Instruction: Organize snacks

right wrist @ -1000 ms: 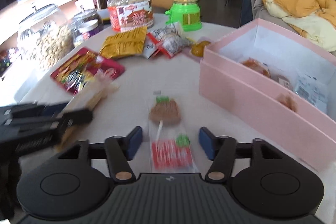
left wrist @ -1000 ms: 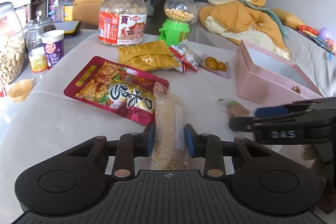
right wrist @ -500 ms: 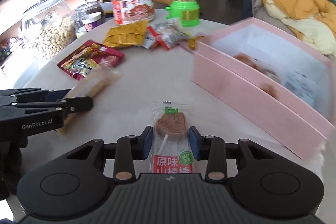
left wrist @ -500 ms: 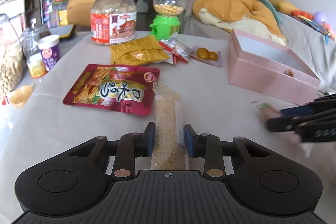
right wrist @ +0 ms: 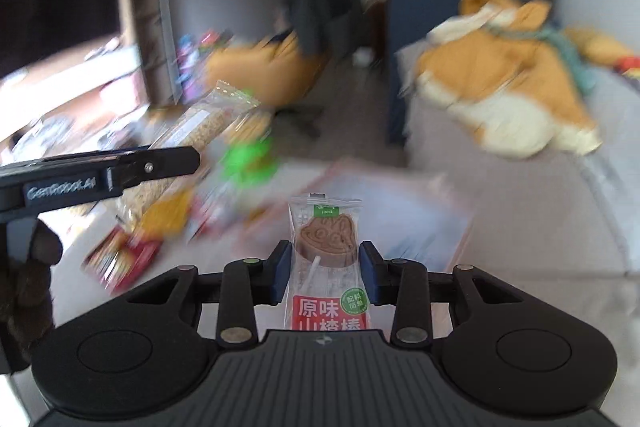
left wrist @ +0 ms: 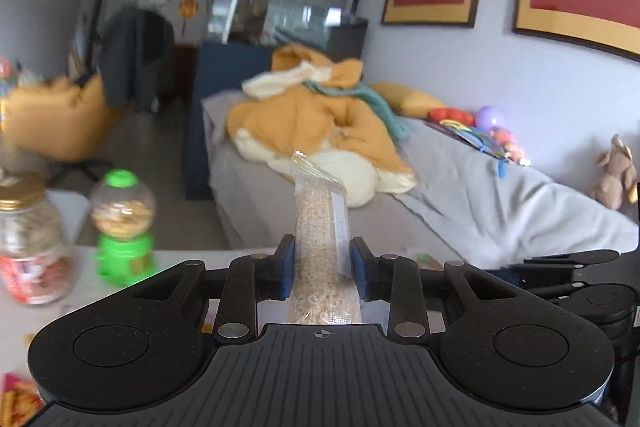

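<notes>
My left gripper [left wrist: 321, 270] is shut on a long clear packet of pale grain bar [left wrist: 320, 227] and holds it lifted, pointing up off the table. The same packet [right wrist: 192, 131] and the left gripper show at the left in the right wrist view. My right gripper [right wrist: 325, 273] is shut on a wrapped brown lollipop packet [right wrist: 326, 251] with a red label, held above the table. The pink box [right wrist: 400, 199] lies blurred just beyond the lollipop.
A nut jar [left wrist: 28, 243] and a green candy dispenser [left wrist: 122, 227] stand at the table's left. Red and yellow snack bags [right wrist: 132, 247] lie blurred on the table. A grey sofa with orange bedding [left wrist: 320, 123] is behind.
Both grippers have lifted their packets off the table and tilted upward; the views now show the room rather than the tabletop. The right view is blurred by motion.
</notes>
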Demonstrator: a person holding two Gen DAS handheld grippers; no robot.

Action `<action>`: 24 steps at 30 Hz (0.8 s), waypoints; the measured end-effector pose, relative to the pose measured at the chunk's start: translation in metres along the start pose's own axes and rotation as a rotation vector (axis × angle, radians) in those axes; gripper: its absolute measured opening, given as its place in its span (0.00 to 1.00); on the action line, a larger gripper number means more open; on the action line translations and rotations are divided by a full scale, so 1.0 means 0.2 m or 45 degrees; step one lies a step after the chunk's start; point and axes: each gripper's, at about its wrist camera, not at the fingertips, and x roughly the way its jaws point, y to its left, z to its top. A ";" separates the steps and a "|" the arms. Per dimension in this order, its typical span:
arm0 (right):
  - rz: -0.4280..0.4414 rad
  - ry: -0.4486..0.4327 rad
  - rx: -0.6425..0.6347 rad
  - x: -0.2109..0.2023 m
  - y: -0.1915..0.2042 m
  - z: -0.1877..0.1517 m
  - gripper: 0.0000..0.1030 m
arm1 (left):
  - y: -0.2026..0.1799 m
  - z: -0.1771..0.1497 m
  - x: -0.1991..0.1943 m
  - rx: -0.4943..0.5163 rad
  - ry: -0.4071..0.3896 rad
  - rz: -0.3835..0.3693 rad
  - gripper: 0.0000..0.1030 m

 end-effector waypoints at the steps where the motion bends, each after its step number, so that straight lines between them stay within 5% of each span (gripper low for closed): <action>1: -0.017 0.004 0.018 0.03 -0.03 0.05 0.36 | 0.01 0.01 0.08 -0.051 0.043 -0.011 0.34; 6: -0.094 0.069 0.095 0.22 -0.19 0.14 0.49 | 0.14 -0.16 0.33 -0.205 0.169 0.006 0.31; 12: -0.116 0.168 0.079 0.37 -0.17 0.06 0.54 | 0.45 -0.30 0.21 -0.387 0.130 -0.092 0.31; 16: -0.088 0.210 0.024 0.50 -0.04 0.10 0.56 | 0.64 -0.38 -0.01 -0.285 0.026 0.203 0.32; 18: -0.047 0.237 -0.002 0.57 0.06 0.16 0.61 | 0.76 -0.43 -0.09 -0.338 0.000 0.298 0.31; 24: 0.090 0.318 -0.142 0.84 0.48 0.31 0.69 | 0.96 -0.60 -0.24 -0.515 -0.002 0.264 0.31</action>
